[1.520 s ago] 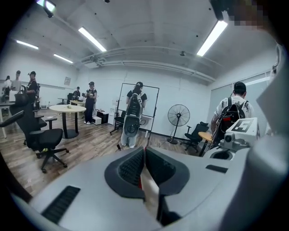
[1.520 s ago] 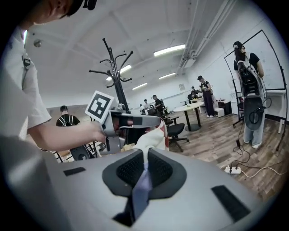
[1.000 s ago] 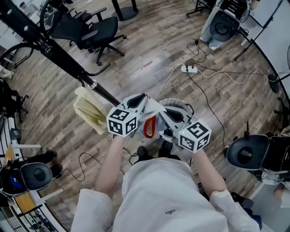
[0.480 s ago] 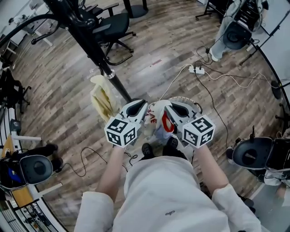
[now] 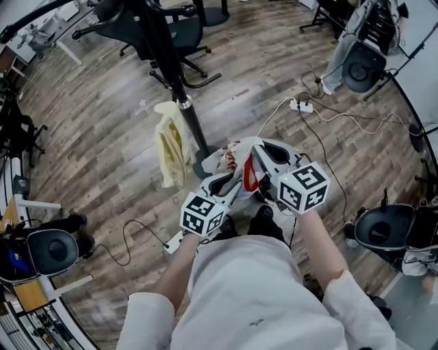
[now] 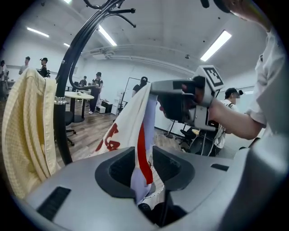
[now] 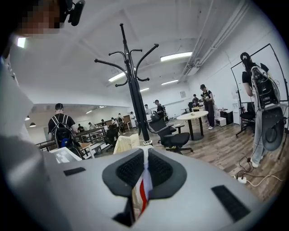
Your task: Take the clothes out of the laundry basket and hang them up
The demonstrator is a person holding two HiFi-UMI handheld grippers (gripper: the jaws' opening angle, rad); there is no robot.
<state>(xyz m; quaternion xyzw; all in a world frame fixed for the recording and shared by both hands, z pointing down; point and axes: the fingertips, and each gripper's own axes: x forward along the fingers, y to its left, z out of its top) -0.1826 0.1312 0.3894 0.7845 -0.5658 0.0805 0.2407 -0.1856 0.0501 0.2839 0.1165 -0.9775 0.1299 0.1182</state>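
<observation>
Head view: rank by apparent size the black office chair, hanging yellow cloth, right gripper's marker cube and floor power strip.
1. black office chair
2. yellow cloth and the marker cube on the right gripper: about alike; the cube is nearer the camera, so unranked
3. power strip

Floor (image 5: 89, 130): wood-look planks in mixed brown and grey, running throughout. Seating: black swivel office chair (image 5: 185, 20) on a star base, at the far side. Wiring: white power strip (image 5: 302, 106) lying on the floor, pale and dark cables (image 5: 356, 116) trailing from it. Furniture: round white table (image 7: 195, 116) on a dark pedestal. Walls and ceiling (image 7: 90, 27): white. Lighting: long ceiling strip lights (image 7: 176, 56), lit.
</observation>
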